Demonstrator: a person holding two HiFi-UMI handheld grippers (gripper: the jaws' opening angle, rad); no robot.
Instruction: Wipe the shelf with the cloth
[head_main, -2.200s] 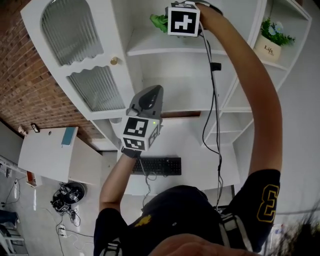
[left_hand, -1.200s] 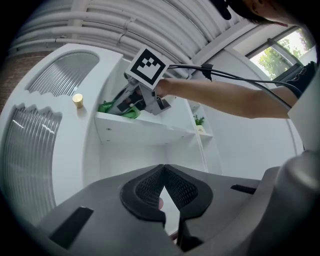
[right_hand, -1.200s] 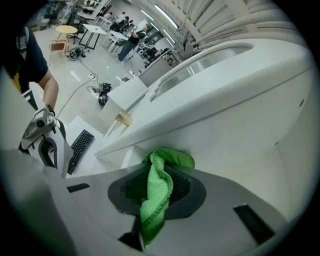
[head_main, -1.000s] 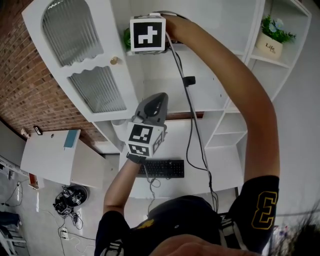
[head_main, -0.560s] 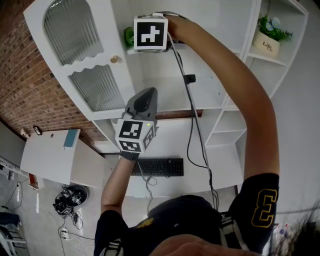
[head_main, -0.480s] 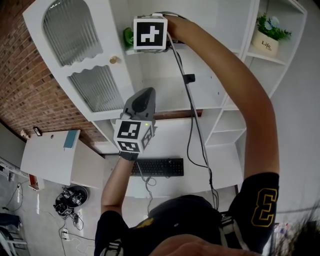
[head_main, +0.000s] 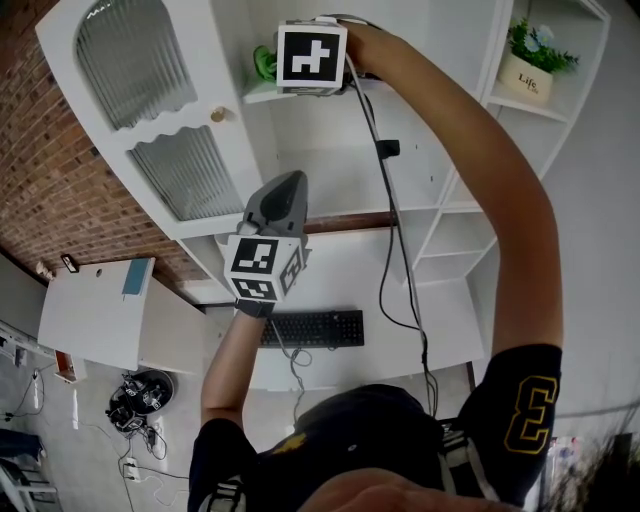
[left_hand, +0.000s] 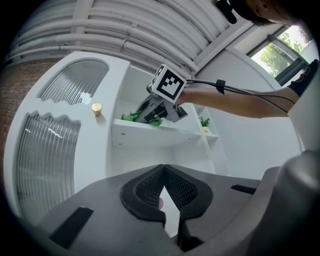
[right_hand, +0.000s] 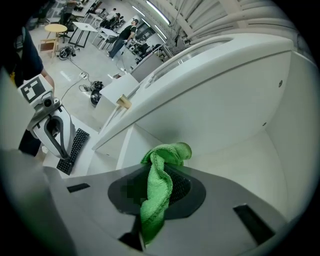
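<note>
Hanging just right of the ribbed-glass cabinet door (head_main: 150, 110), the left tongs (head_main: 288, 182) have their tips pressed together with nothing gripped, barely shifted from half a second ago. Above them, the green cloth (head_main: 264, 62) sits at the left end of the upper shelf (left_hand: 145, 136). The right tongs (right_hand: 162, 176) are clamped on it. They have edged slightly rightward, after sweeping left along the shelf over the past two seconds. The cloth seems to touch the board, though that is hard to judge. A potted plant (head_main: 530, 62) stands far right.
</note>
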